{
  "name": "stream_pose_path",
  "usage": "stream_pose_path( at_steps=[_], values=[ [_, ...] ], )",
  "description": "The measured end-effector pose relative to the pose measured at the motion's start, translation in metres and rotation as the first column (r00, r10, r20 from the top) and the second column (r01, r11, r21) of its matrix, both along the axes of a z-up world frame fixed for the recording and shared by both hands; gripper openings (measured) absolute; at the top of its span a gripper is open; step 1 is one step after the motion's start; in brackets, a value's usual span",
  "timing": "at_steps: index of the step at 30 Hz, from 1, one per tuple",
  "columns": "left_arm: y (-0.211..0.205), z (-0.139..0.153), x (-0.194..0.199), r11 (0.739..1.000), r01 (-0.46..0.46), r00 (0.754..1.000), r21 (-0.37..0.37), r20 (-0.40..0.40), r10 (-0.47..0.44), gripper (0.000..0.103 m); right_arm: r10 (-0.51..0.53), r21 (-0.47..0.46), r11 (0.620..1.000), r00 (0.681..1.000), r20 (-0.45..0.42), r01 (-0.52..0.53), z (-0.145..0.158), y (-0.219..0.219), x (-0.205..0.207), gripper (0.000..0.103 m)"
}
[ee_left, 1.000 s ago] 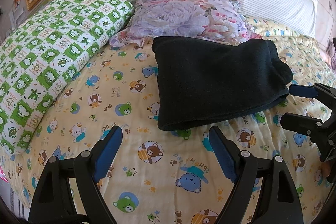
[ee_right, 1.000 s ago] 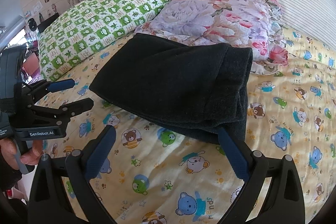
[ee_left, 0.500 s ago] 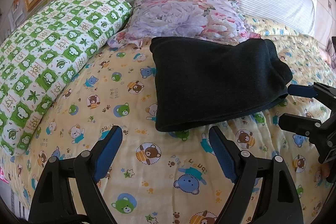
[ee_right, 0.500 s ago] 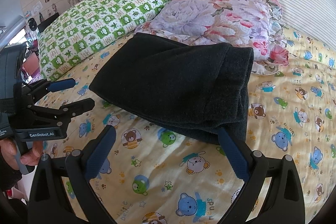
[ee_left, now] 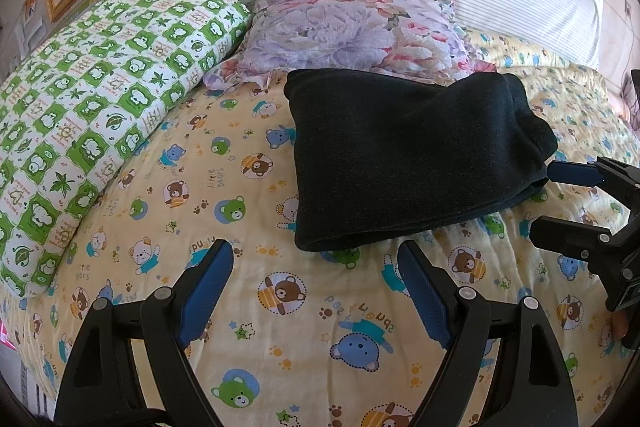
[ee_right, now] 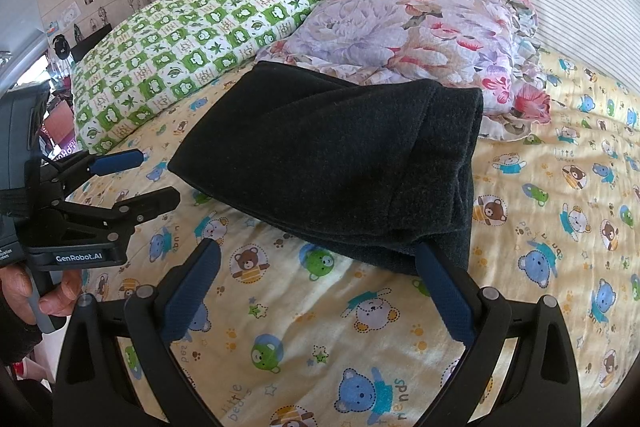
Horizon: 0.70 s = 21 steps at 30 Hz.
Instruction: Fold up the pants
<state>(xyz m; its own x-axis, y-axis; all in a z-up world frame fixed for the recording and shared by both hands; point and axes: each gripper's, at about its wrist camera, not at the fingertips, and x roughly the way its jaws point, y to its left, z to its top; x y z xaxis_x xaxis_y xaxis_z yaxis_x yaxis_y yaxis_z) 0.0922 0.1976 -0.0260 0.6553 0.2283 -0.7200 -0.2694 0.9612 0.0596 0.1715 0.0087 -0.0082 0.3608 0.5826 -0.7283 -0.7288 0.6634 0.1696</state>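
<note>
Barely shifted since a second ago: in the left wrist view, drawn slightly nearer the folded black pants [ee_left: 404,159], which sit a touch lower and closer; right wrist view almost unchanged. Lying flat on the yellow bear-print quilt [ee_left: 256,307], folded into a thick rectangle, far edge touching the floral pillow [ee_left: 352,31], with the green checked pillow [ee_left: 96,99] well off to the left. Long axis running across the bed from left to right, open layered ends stacked at the right side, smooth fold toward the left. Left gripper [ee_left: 316,267] spread wide, empty, hovering just short of the near edge. Right gripper [ee_right: 320,267] likewise spread wide and empty, its right finger just beside the near right corner, contact unclear.
</note>
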Motion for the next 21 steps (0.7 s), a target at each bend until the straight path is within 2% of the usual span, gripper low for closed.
stream_pose_path(
  at_steps=[21],
  values=[
    [0.0,-0.0006,0.0009,1.0,0.002,1.0,-0.005,-0.002,-0.002,0.085,0.001,0.002,1.0,1.0,-0.001,-0.001,0.0002,-0.0008,0.0007,0.098]
  ],
)
